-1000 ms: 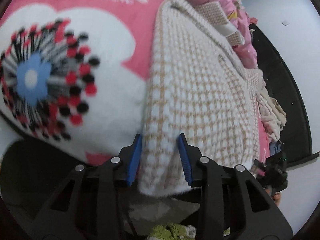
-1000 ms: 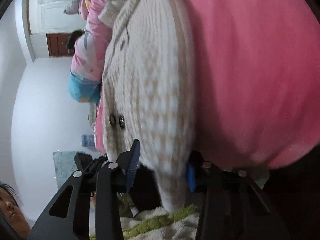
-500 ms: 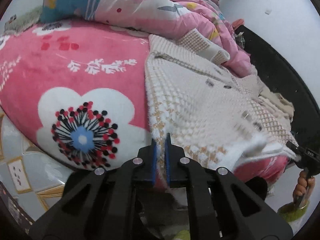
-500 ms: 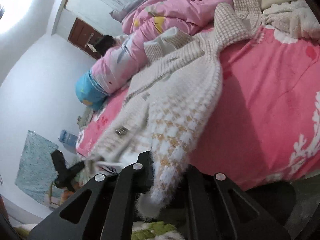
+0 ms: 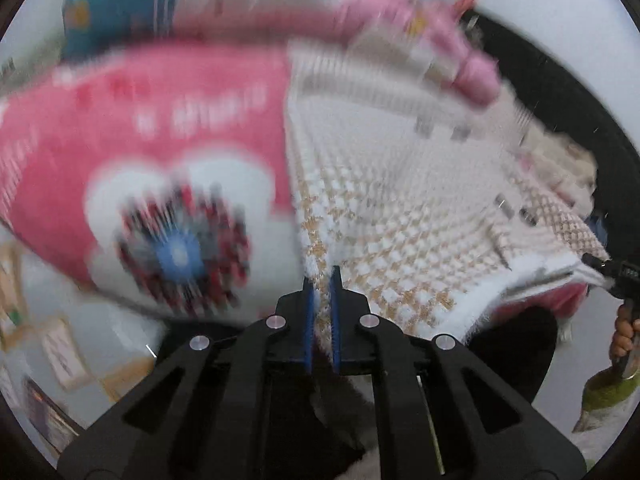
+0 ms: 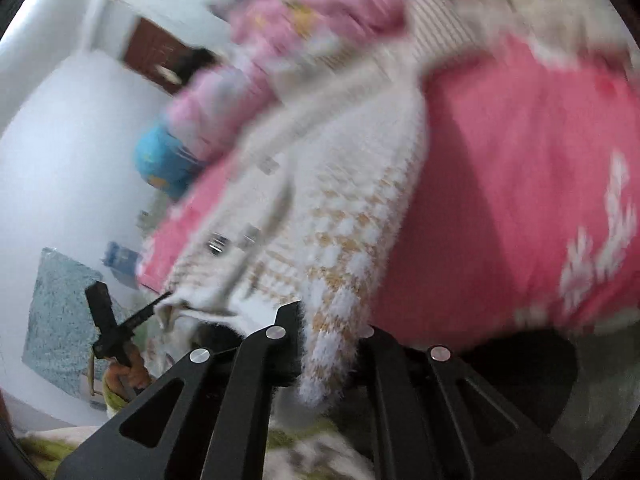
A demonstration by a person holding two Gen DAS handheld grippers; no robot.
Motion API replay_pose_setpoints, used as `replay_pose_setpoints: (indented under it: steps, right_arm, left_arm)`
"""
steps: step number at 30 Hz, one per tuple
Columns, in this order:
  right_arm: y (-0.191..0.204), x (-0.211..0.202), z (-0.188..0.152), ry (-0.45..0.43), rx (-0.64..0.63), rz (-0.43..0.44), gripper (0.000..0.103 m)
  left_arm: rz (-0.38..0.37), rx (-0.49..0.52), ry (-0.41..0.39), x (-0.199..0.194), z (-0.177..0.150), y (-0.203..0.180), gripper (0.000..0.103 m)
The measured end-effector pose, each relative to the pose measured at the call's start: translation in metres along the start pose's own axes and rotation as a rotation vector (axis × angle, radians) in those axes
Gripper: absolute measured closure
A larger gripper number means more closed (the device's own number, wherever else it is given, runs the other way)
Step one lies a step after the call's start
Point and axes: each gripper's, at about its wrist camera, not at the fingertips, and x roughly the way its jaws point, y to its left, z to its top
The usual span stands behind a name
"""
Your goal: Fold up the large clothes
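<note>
A second ago both grippers stood wide around the cardigan's hem. Now the left gripper [image 5: 321, 280] and right gripper [image 6: 328, 320] clamp the cardigan [image 5: 400, 200], its hem lifted off the pink blanket [image 5: 160, 120].

cream-and-tan knit cardigan [image 5: 400, 208], buttoned, spread over pink bed, near hem corners lifted

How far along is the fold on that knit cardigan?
Early. Done: both bottom corners are gripped, the left gripper and right gripper each with jaws shut on the cardigan. In hand: its hem is lifted off the pink blanket. Left: no fold is laid yet.
</note>
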Motion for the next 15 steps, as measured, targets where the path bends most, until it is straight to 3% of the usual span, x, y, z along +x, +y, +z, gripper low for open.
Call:
replay_pose_setpoints:
  steps: [2,5,7,9,12,15]
  right_arm:
    - [-0.037,0.041,-0.007,0.122,0.093,-0.059,0.098]
    - [-0.059,0.067,-0.011,0.202,0.143,-0.094,0.093]
    - [-0.048,0.055,-0.007,0.190,0.086,-0.139,0.080]
    - [-0.034,0.042,-0.001,0.175,0.019,-0.214,0.054]
    - [-0.033,0.022,0.004,0.158,-0.033,-0.272,0.048]
    - [-0.034,0.013,0.016,0.117,-0.071,-0.278,0.044]
  left_arm:
    - [0.026,0.016,0.121,0.052,-0.015,0.006,0.096]
    - [0.058,0.017,0.144,0.071,-0.014,0.014,0.092]
    - [0.049,0.020,0.134,0.061,-0.008,0.017,0.083]
    - [0.043,0.031,0.122,0.047,-0.005,0.022,0.072]
    - [0.002,0.014,0.091,0.021,-0.002,0.033,0.067]
    - [0.034,0.004,0.022,0.000,0.012,0.042,0.068]
